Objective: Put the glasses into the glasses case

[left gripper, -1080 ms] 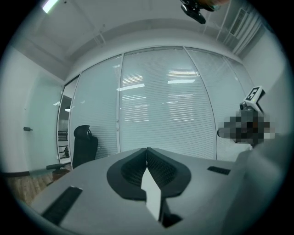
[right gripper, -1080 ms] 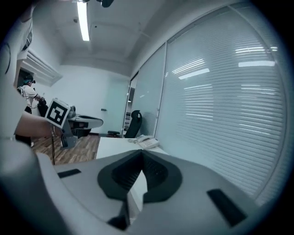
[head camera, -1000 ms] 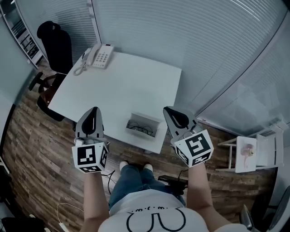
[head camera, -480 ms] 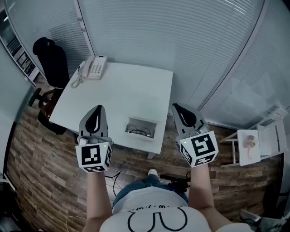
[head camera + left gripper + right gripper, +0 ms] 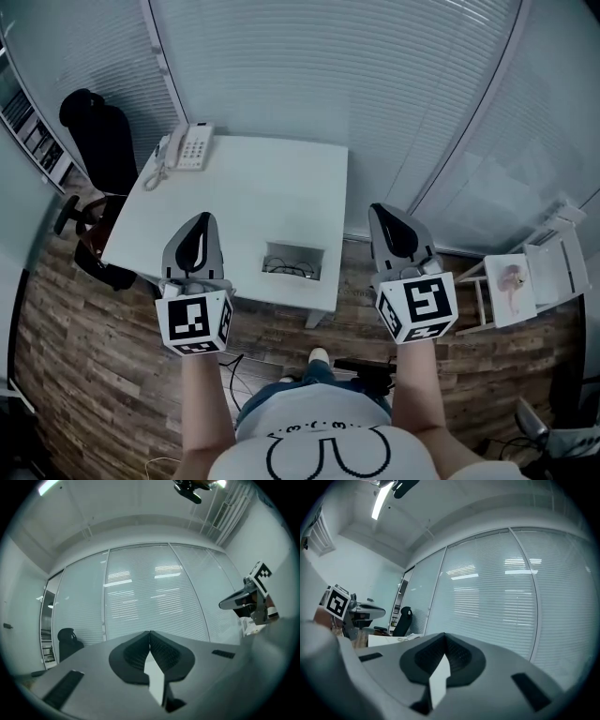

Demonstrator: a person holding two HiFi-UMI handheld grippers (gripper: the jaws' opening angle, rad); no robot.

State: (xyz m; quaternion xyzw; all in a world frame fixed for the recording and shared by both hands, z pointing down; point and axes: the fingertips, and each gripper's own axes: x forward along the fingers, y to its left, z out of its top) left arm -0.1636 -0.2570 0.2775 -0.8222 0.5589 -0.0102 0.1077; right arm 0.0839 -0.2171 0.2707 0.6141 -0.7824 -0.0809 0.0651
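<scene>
The glasses (image 5: 288,270) lie inside the open glasses case (image 5: 296,247), a pale box-like case near the front edge of the white surface (image 5: 253,187), just below the centre of the head view. Their dark frame shows against the light lining, so, judging by how things lie, the placing looks done; whether a lid is left to close I cannot tell.

Neither tool touches the case. The left gripper (image 5: 199,218) is at the lower left of the frame and the right gripper (image 5: 383,210) at the lower right, one on each side of the case and apart from it. Both point roughly level toward the wall of blinds rather than down at the surface. In each gripper view the jaws are pressed together, tip to tip, with nothing between them. That fits hands lifted clear with nothing to carry, as I read it.

A corded telephone (image 5: 190,145) sits at the far left corner of the surface, out of the way. A black office chair (image 5: 97,120) stands beside that corner at the upper left.

By count: one pair of glasses, one case, one surface, one telephone, one chair, two grippers.
</scene>
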